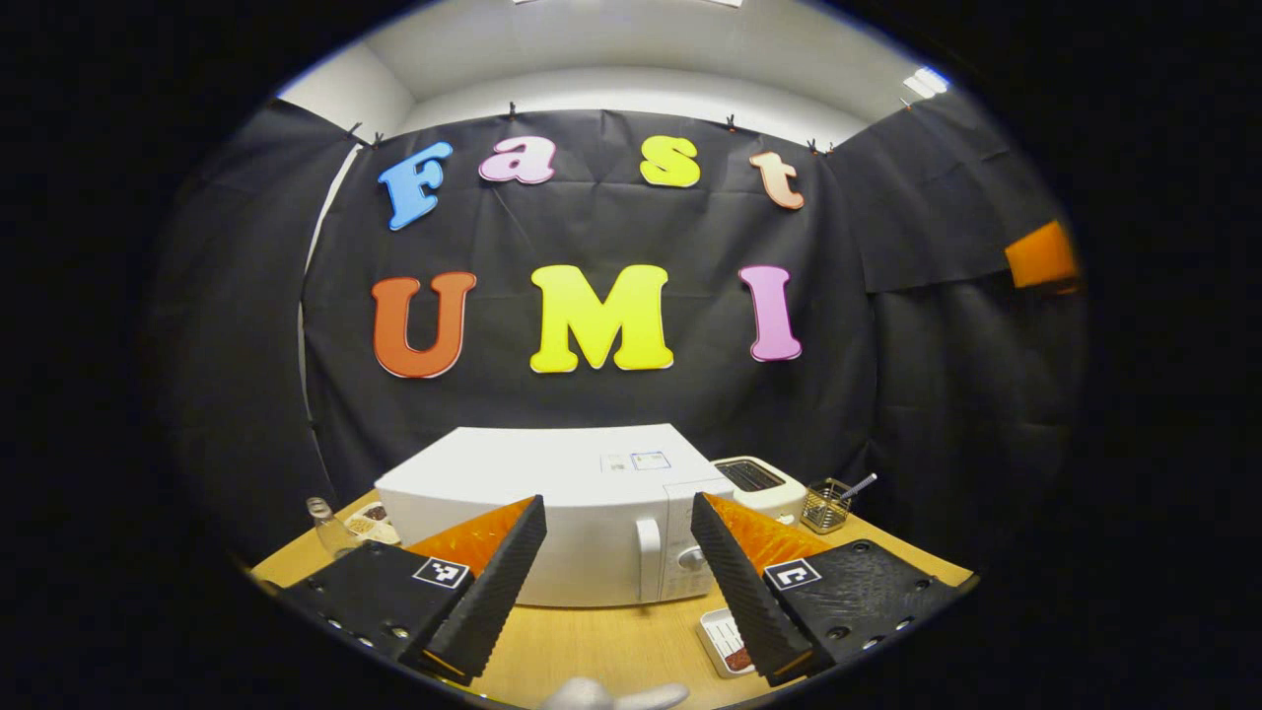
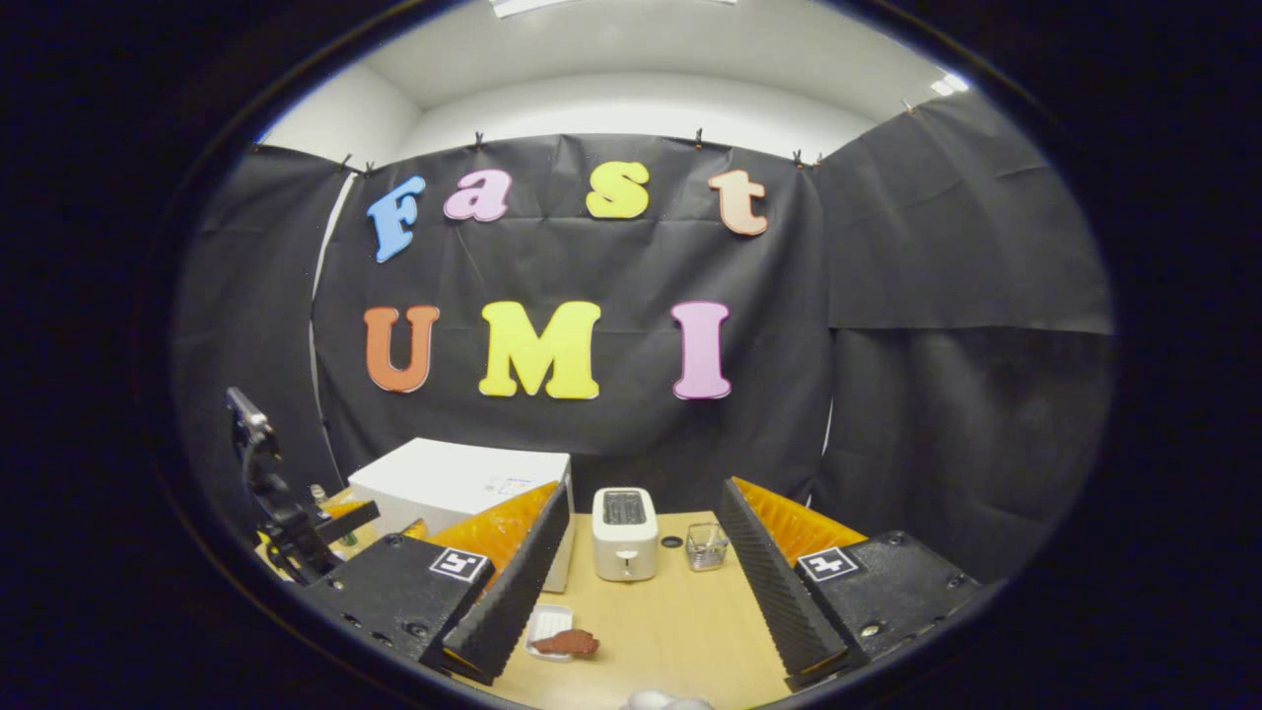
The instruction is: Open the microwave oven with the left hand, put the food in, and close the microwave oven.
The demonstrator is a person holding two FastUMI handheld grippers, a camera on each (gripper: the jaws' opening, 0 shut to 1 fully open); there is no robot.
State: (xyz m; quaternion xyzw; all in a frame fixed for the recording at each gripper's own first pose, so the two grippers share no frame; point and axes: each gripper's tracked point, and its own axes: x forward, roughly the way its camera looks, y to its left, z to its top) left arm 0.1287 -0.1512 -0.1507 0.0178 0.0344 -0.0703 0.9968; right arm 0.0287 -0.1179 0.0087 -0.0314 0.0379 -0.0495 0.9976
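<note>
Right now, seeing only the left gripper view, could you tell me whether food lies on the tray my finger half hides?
Observer: Yes; a brown piece of food lies at the white tray's near edge.
Operator: Is the right gripper holding anything?
Observer: No, it is open and empty.
Operator: Anything between the toaster and the utensil holder?
Observer: A small dark round object lies on the table there.

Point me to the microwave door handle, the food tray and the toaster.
microwave door handle (image 1: 648, 558): left gripper view, middle of the handle.
food tray (image 2: 550, 628): right gripper view, tray's bare white part.
toaster (image 2: 625, 537): right gripper view, front face.
</note>
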